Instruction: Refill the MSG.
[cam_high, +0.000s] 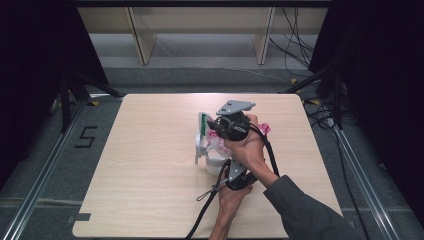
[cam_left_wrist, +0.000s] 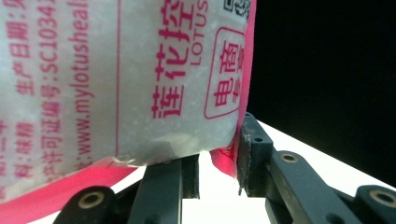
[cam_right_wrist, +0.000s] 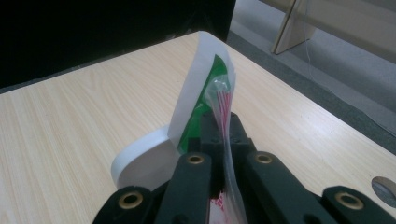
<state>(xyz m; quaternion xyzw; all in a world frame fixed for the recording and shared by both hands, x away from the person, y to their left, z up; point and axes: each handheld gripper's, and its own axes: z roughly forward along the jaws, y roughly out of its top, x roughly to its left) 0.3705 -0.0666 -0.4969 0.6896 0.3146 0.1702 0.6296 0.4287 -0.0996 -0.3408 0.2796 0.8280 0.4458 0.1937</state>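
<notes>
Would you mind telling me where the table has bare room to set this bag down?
The table is bare along its whole left half, from the white holder out to the left edge, and along the far edge. It is crowded at centre-right, where both hands, the pink-printed bag and trailing cables gather.

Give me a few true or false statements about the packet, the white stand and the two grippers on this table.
1. The right gripper is shut on the thin clear edge of the packet. True.
2. The packet carries blue print. False: its print and border are pink-red.
3. The left gripper has the packet's lower end between its fingers. True.
4. The white stand lies on the floor. False: it stands on the wooden table.
5. The white stand has a green face. True.
</notes>
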